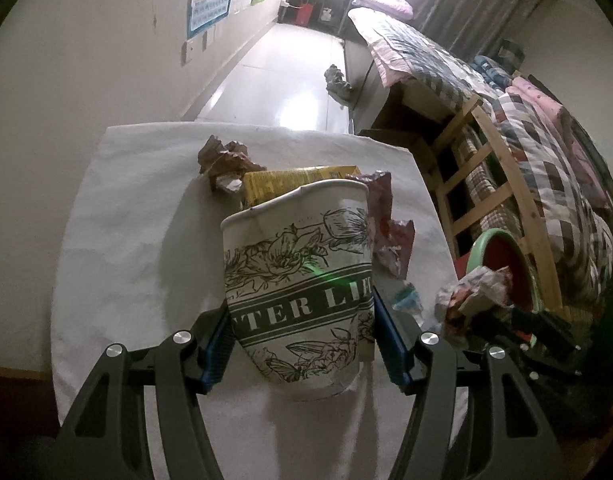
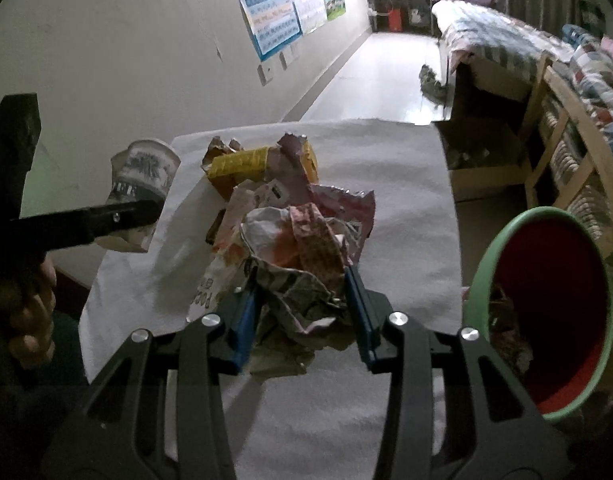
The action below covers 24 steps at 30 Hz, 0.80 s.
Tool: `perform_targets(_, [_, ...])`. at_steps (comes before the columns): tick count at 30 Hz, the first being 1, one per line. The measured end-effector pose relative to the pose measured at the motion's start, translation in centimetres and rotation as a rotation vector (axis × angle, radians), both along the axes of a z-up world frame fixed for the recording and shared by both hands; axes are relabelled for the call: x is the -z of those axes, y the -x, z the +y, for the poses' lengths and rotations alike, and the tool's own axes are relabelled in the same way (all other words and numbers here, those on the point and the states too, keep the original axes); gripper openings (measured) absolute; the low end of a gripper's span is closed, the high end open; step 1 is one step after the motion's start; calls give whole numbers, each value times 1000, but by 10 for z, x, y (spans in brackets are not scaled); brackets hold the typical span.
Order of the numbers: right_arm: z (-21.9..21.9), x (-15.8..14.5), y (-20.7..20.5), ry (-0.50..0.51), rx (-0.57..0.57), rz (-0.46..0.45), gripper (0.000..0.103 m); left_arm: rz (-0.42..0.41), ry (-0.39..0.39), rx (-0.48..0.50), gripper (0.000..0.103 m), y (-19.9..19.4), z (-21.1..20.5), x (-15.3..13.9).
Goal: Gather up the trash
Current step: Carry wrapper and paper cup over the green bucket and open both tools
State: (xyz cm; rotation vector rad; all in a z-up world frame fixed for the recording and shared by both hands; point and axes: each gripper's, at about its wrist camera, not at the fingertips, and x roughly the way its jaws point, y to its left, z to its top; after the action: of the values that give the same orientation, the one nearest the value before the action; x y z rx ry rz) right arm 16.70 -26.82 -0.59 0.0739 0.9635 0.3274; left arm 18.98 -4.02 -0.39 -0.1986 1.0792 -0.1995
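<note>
A dented paper cup (image 1: 298, 276) with a floral print hangs above the white-clothed table (image 1: 126, 240), with my left gripper (image 1: 302, 340) shut on its lower half. My right gripper (image 2: 302, 316) is shut on a crumpled paper wad (image 2: 298, 264), lifted over the cloth. The right wrist view shows the left gripper (image 2: 122, 216) and its cup (image 2: 142, 176) at far left. The left wrist view shows the right gripper (image 1: 506, 320) with the wad (image 1: 474, 292) next to the bin. A yellow box (image 2: 242, 164), brown crumpled paper (image 1: 226, 160) and a pink wrapper (image 1: 386, 220) lie on the table.
A green-rimmed bin (image 2: 586, 240) with a red inside stands low to the right of the table, some trash in it. Behind it are a wooden frame (image 1: 502, 168) and beds with quilts. A wall with posters (image 2: 266, 8) runs along the left. A person's hand (image 2: 30, 312) holds the left tool.
</note>
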Motion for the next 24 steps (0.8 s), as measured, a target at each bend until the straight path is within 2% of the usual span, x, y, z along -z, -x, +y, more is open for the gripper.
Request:
perform_targets(3, [10,5,3,66,-70,36,40,0,3,0,59,7,0,-1])
perform_targets(8, [4,9,11,54,-43,42,40,-11,7,-3,59,16,3,-7])
perform_targets(10, [4,4,16,73,-34,16,40,-13,6,-2,59,18,4,-9])
perform_targets(24, [-13,-21,25,16,-9,-19,40,-35,14,27,59,29,-8,-23])
